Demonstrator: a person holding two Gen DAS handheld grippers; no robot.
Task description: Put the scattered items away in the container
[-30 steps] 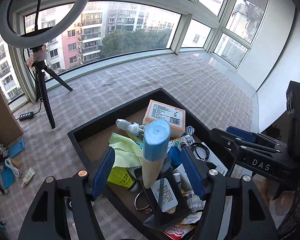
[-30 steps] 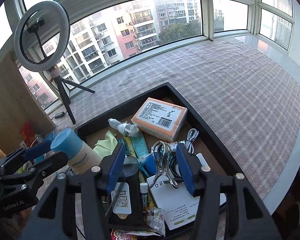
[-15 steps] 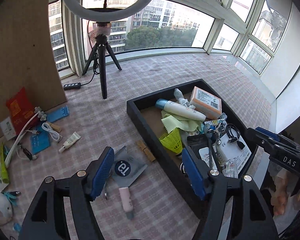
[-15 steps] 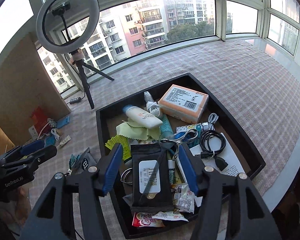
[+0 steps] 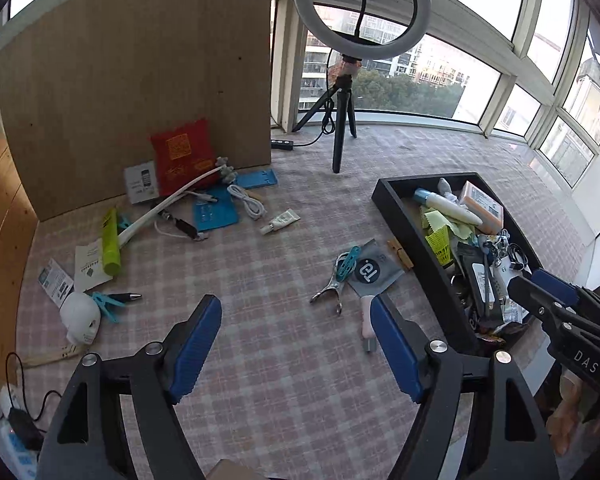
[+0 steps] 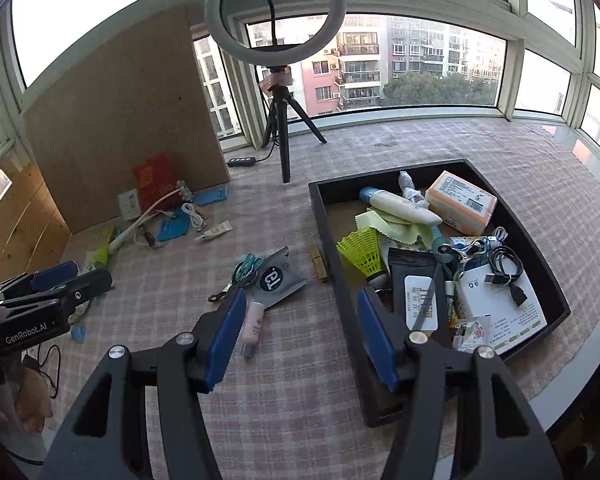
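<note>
Evidently both grippers hung empty over the checked cloth, jaws spread wide: the left gripper [image 5: 296, 344] hovered above bare cloth facing the scattered items, and the right gripper [image 6: 302, 332] sat over the near-left rim of the black tray [image 6: 342, 276], probably poised between one drop and the next pick. The tray, already crowded, stood toward the right edge of the cloth, holding a white lotion bottle [image 6: 400, 208] that lay on its side, long axis running from its blue cap at the tray's far-left corner toward the right, beside an orange box [image 6: 460, 200] and a yellow shuttlecock [image 6: 360, 250]. Just outside the tray's left wall lay the nearest loose things, likely next to go: a grey pouch [image 5: 374, 272] flat on the cloth, a wooden clothespin [image 5: 400, 254] almost parallel to the tray wall, metal tongs [image 5: 332, 286] with a teal clip [image 5: 348, 262] at their far end, and a pink tube-like item [image 5: 366, 320] whose kind I could not make out. The tongs' handles splayed toward the near edge, so they lay open, gripping nothing. Farther off, by the brown board [image 5: 140, 80] at the far-left corner, a green tube [image 5: 110, 240], white cable [image 5: 246, 202] and red packet [image 5: 182, 160] waited.
</note>
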